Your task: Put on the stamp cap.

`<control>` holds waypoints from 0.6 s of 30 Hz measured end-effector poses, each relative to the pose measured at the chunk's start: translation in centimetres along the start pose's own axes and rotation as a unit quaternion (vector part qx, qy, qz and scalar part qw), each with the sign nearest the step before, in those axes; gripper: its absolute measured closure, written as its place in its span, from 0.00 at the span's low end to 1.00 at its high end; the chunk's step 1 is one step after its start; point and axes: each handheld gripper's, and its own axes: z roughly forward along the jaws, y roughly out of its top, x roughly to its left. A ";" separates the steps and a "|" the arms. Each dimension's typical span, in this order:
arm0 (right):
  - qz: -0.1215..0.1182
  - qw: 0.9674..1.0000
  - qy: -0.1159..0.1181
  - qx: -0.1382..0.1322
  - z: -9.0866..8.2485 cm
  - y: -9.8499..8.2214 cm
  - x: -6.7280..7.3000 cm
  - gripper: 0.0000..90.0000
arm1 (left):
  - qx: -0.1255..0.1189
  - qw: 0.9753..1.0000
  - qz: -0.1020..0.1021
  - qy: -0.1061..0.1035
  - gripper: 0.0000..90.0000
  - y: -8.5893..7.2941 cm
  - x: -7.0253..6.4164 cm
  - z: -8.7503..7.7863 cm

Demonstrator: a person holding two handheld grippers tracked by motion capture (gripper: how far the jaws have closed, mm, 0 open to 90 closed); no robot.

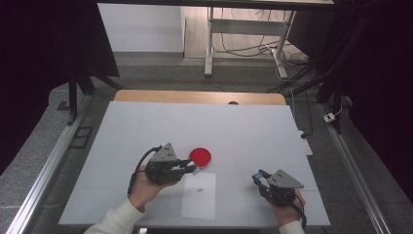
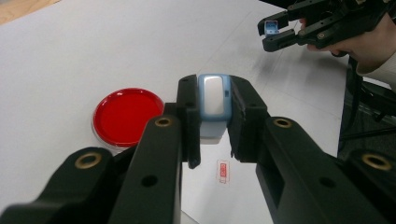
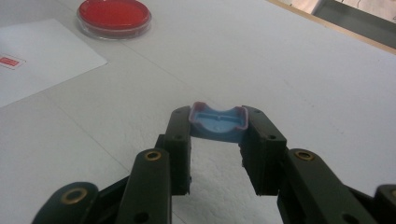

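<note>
My left gripper (image 1: 192,167) is shut on a small blue and white stamp (image 2: 214,100) held upright between its jaws, just left of a round red ink dish (image 1: 200,156), which lies at the left in the left gripper view (image 2: 126,114). Below it lies a white paper sheet (image 1: 199,200) bearing a small red stamp mark (image 2: 222,171). My right gripper (image 1: 258,175) rests at the table's front right, shut on a curved blue cap (image 3: 218,123). The cap (image 2: 270,27) also shows in the right gripper (image 2: 273,32) at the top right of the left gripper view.
The white table top (image 1: 146,126) stretches wide beyond the dish, ending in a wooden far edge (image 1: 199,96). Metal rails (image 1: 46,170) run along both sides on the floor. A desk frame with cables (image 1: 243,44) stands farther back.
</note>
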 end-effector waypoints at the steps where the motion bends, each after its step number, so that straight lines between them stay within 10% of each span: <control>1: -0.002 1.000 0.000 -0.001 0.0 0.0 0.0 0.71 | 0.000 1.000 0.000 0.001 0.84 0.0 0.0 0.0; 18: 0.002 1.000 0.018 -0.006 0.5 0.4 0.9 0.71 | 0.005 1.000 -0.002 -0.001 0.84 -0.1 0.0 0.4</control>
